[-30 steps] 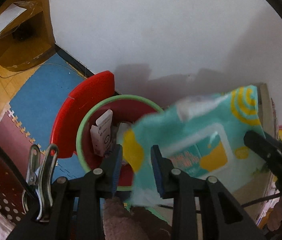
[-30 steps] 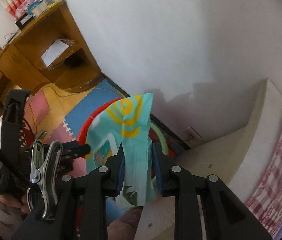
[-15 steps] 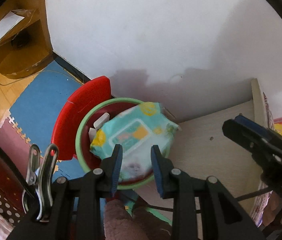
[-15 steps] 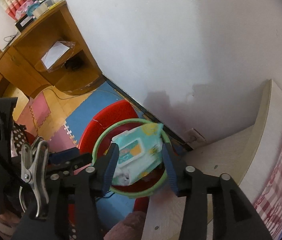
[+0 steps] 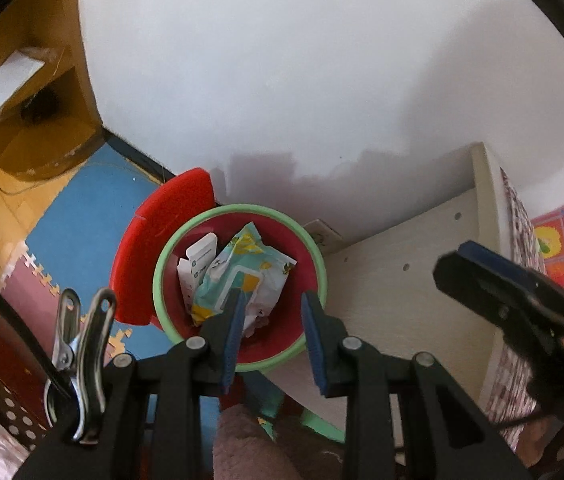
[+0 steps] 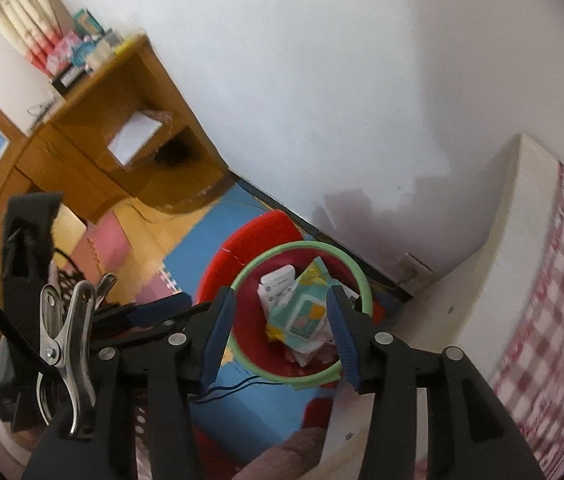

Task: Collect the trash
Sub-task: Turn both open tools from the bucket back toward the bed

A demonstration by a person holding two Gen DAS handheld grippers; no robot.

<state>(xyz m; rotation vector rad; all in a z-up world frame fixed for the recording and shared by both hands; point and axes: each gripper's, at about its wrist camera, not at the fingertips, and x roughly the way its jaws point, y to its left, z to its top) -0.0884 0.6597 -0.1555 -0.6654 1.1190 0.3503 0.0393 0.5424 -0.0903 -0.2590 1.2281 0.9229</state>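
the wipes pack (image 5: 242,276) lies inside the bin (image 5: 178,236), a red tub with a green rim, leaning on a white carton (image 5: 196,268) that stands against the bin's left wall. in the left wrist view the pack's long axis runs from lower left to upper right, one corner poking up toward the rim. the red lid (image 5: 162,240) is swung open on the bin's left side, so the mouth is clear.

both grippers hang above the bin and point steeply down at it. the left gripper (image 5: 270,336) has its jaws set a narrow way apart with nothing between them. the right gripper (image 6: 278,332) has its jaws set wider, also with nothing in them; the pack shows through the gap, but it sits well below, down in the bin, and the pads do not touch it.

so the pack is below and ahead of both sets of jaws, in the bin and free of them, and this piece looks done. the bin stands on the floor in the corner, just beside the white bed frame (image 5: 422,280) and close to the wall. i can see no other loose trash in either view, so the next piece likely lies outside them and either hand will have to turn away from the bin to find it. neither hand looks clearly nearer.
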